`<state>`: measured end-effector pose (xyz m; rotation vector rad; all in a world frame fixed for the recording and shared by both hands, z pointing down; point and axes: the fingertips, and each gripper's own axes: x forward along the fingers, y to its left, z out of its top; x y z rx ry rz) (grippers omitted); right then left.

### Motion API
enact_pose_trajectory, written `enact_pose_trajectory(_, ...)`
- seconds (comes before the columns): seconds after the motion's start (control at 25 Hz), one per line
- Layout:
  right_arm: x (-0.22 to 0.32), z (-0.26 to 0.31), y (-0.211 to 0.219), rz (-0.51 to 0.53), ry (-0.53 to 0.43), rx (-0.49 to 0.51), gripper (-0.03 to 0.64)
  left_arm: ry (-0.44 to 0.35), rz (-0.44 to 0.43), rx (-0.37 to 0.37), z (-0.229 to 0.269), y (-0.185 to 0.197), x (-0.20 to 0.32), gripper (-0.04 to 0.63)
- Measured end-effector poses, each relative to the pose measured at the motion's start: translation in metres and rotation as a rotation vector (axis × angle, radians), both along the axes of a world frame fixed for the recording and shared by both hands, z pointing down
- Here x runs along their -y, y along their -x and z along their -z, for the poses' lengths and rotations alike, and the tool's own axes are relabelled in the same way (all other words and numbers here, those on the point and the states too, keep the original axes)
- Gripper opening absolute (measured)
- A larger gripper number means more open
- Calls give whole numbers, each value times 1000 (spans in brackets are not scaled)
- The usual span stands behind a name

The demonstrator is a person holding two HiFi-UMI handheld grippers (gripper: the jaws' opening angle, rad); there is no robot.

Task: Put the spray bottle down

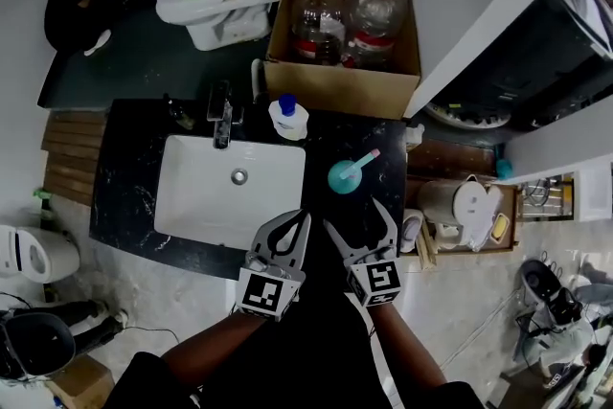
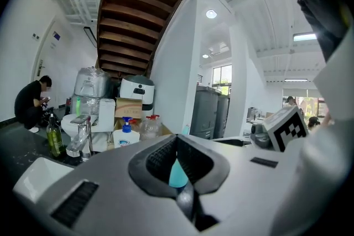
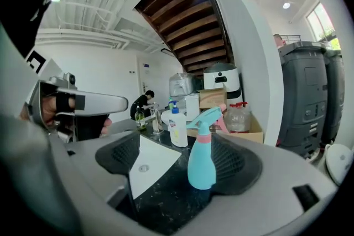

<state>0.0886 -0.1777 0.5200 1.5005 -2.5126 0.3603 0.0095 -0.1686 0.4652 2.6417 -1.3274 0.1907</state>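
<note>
- The right gripper [image 1: 354, 215] is held with its jaws spread wide, and nothing is gripped by them.
- In the right gripper view the spray bottle [image 3: 202, 160] is framed between those jaws. It stands upright on the black countertop [image 3: 166, 196] and is touched by neither jaw.
- The jaws of the left gripper [image 1: 305, 217] are seen lying together at the tips, with nothing clamped. In the left gripper view only a teal sliver of the bottle is seen, through the hollow behind the tips.
- The bottle's real place is given by the head view alone: just ahead of the right gripper's tips, clear of them, to the right of the white sink [image 1: 192, 192].
- A white pump bottle [image 1: 287, 118] with a blue top is seen at the back of the counter, near the faucet [image 1: 222, 122].
- A green glass bottle [image 2: 53, 138] beside the faucet is made out clearly only in the left gripper view.
- Beyond the counter, a cardboard box [image 1: 335, 86] holding water jugs [image 1: 321, 19], a toilet [image 1: 206, 5] and a crouching person [image 1: 72, 5] are seen from above.
</note>
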Motion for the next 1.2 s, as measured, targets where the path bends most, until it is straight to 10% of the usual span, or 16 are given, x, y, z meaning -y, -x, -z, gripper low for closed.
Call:
enact_pose_trajectory(0.44,-11,36,16,-53,-68,29,401,-25,4,-54,19,15,-19,9)
enact_pose_trajectory(0.72,-23,64,15,-143,-140,-1,88,-29,-3,-86,24,14,-18,9)
enact_pose_trajectory(1.2,-36,90,24,-186,-182,-49,17,-51,-11,-108,31,12,-22,9)
